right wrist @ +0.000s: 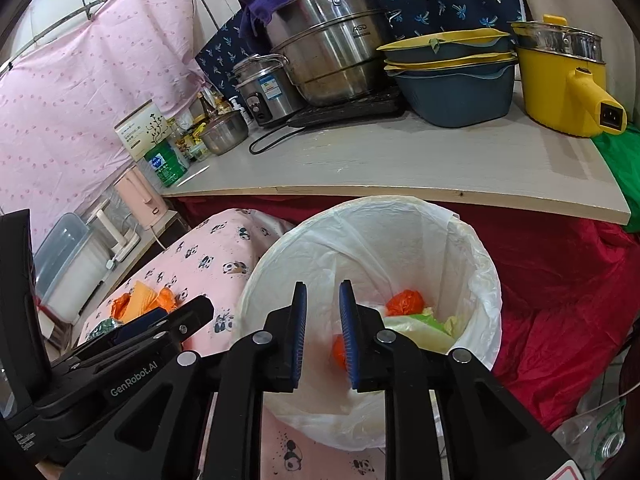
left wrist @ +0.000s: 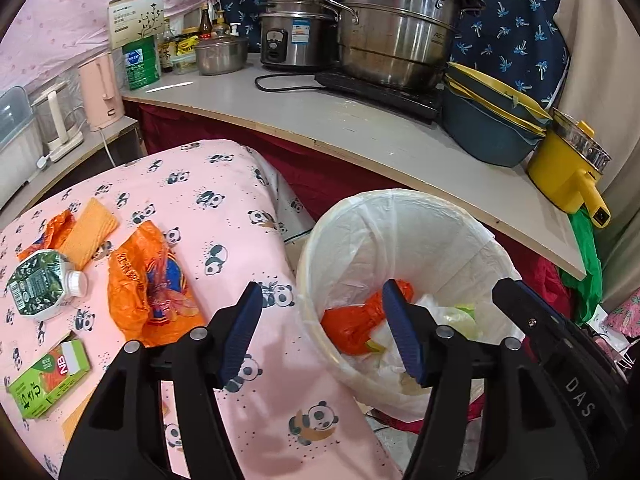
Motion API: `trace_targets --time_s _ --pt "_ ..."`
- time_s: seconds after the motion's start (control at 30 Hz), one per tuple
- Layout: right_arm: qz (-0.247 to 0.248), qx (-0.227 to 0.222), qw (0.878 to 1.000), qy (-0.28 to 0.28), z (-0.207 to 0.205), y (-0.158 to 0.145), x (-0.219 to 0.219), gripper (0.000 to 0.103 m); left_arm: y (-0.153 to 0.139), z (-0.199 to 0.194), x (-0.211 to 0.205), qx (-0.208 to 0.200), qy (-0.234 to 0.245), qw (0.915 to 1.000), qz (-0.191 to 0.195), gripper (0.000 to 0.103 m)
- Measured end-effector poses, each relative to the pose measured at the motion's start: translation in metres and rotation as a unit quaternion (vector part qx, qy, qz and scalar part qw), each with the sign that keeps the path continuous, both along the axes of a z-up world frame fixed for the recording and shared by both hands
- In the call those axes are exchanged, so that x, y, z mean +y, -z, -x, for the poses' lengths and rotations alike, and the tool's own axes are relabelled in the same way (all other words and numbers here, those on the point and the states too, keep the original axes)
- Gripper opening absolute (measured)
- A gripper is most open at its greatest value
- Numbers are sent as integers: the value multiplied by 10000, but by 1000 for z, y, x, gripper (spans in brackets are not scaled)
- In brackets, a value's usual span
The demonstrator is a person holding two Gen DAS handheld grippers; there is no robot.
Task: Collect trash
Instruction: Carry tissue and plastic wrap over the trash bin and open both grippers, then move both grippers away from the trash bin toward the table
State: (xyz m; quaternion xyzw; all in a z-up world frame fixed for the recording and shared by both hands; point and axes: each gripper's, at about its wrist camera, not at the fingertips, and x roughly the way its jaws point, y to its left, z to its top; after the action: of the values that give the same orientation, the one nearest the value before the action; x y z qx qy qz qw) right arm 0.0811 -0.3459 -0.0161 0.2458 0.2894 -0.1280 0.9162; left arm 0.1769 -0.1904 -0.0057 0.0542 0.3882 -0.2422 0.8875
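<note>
A white-lined trash bin (left wrist: 316,248) (right wrist: 476,264) stands beside the pink panda-print table (left wrist: 224,216). Inside lie an orange bag (left wrist: 352,324) (right wrist: 404,302) and pale wrappers. On the table lie a crumpled orange bag (left wrist: 148,288), a green-labelled bottle (left wrist: 40,284), a green NB carton (left wrist: 48,376), a tan wafer-like piece (left wrist: 94,230) and another orange scrap (left wrist: 56,228). My left gripper (left wrist: 324,336) is open and empty, straddling the bin's near rim. My right gripper (right wrist: 323,336) is over the bin, its jaws narrowly apart and empty.
A grey shelf (left wrist: 320,120) behind the bin carries steel pots (left wrist: 396,32), a rice cooker (left wrist: 296,36), stacked blue-yellow basins (left wrist: 492,116) and a yellow electric pot (left wrist: 568,168). A pink kettle (left wrist: 102,92) stands far left. Red cloth (right wrist: 560,280) lies to the right.
</note>
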Motion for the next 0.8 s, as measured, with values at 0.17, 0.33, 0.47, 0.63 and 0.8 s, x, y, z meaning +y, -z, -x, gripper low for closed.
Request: trace_targets --time_s 0.17,0.33,0.47,0.63,0.8 --pt "3 -46 10000 -10 10 -7 8 25 -3 8 10 -59 -58 10000 -7 59" --pt "-35 -71 9999 -97 16 -10 22 37 -7 16 23 -108 -125 9999 4 60" --pt "11 -42 9997 -237 18 -11 38 37 -10 23 35 -224 -215 9995 -43 64" --pt "25 -32 9990 -437 21 -13 60 37 -14 29 57 -297 -335 9990 -23 67" --pt "29 34 9977 -677 19 -13 85 37 -15 32 86 -287 -526 9982 17 69"
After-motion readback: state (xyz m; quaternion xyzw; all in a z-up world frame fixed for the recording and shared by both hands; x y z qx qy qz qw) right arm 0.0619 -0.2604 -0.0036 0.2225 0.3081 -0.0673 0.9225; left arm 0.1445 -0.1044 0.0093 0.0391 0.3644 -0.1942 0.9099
